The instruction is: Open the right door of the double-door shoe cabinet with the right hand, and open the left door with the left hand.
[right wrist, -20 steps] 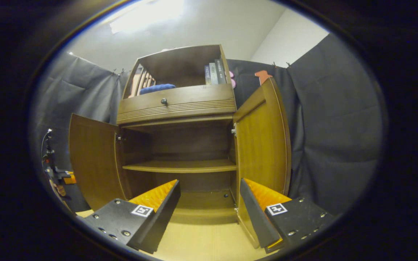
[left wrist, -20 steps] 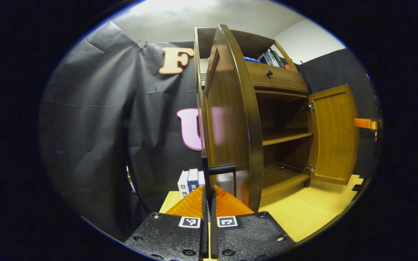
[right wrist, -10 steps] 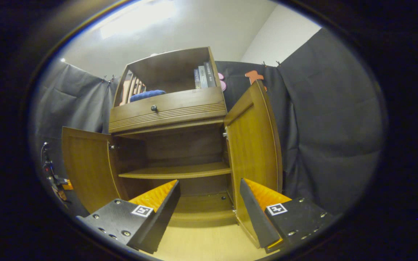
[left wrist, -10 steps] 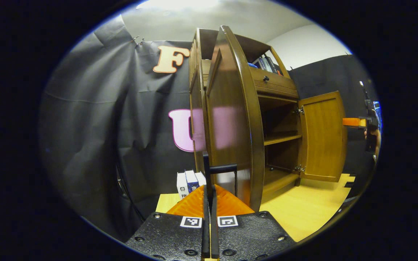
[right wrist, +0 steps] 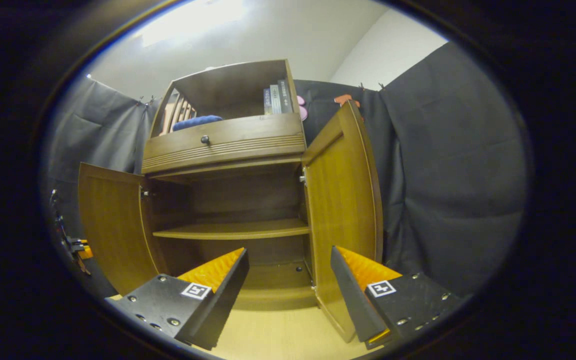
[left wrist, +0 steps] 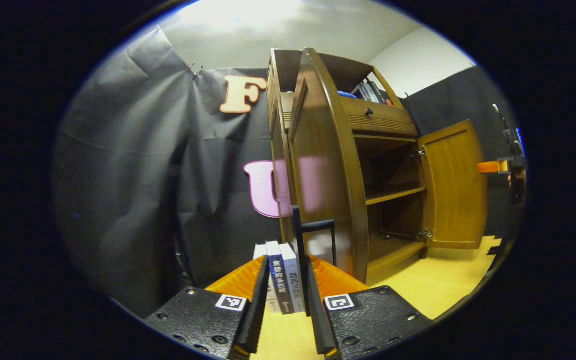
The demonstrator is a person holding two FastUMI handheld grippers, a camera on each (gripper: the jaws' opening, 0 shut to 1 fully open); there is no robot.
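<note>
While both doors of the wooden shoe cabinet [right wrist: 228, 200] stand swung out, the left gripper [left wrist: 284, 305] rests just before the left door [left wrist: 325, 170], its ridged orange fingers [left wrist: 238, 280] slightly parted, gripping nothing; a thin black handle [left wrist: 318, 235] rises beyond them. Beside that door stand boxed books [left wrist: 280, 280] on the pale floor [left wrist: 418, 285]. The right gripper [right wrist: 288, 290] hovers before the glossy right door [right wrist: 343, 200], fingers wide apart, facing a bare shelf [right wrist: 233, 231], knobbed drawer [right wrist: 223, 142], and blue cloth [right wrist: 195, 122].
</note>
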